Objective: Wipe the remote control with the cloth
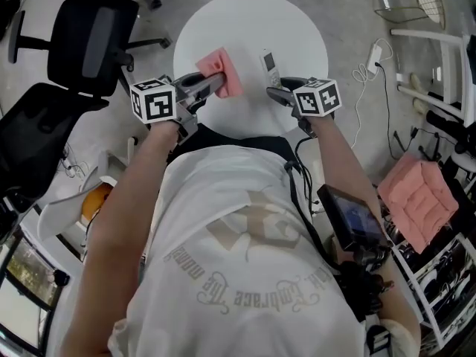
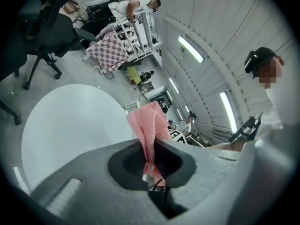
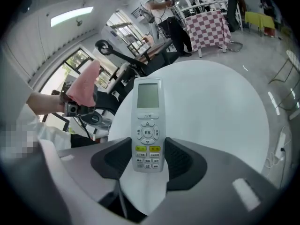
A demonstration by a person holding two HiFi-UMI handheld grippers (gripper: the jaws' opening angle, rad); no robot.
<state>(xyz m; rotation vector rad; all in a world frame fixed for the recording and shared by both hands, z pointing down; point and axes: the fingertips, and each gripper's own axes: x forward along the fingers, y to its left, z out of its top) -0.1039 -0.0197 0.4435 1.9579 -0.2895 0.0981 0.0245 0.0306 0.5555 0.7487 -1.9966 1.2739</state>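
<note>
Closest in, I'm looking down over my pale T-shirt (image 1: 223,259) and both forearms, which are reaching fwd to the round white table (image 1: 297,28). Off by my right elbow a pink cushion (image 1: 420,199) is sitting.

My L gripper (image 1: 213,84) is clamping the cloth (image 1: 223,69). Its jaws are squeezing together on a bunched pink fold, w/ the rest of the cloth standing up past the tips. It's hanging over the left half of the table, a little in from the near edge. Can't tell if the cloth is touching the top.

My R gripper (image 1: 277,91) is pointing down at the table w/ its jaws standing apart, one on either side of the near end of the remote control (image 1: 270,65). The pads are sitting just beside its long edges, and I'm not seeing them pressing in. The remote control is lying face up on the table, right of centre. Its screen end is pointing toward the far edge and its button end is btwn my jaws. Cloth and remote control are near each other but apart.

Past the table, on the floor, black office chairs (image 1: 89,39) are standing off to the left. A white plug and cable (image 1: 374,54) are lying to the right.
</note>
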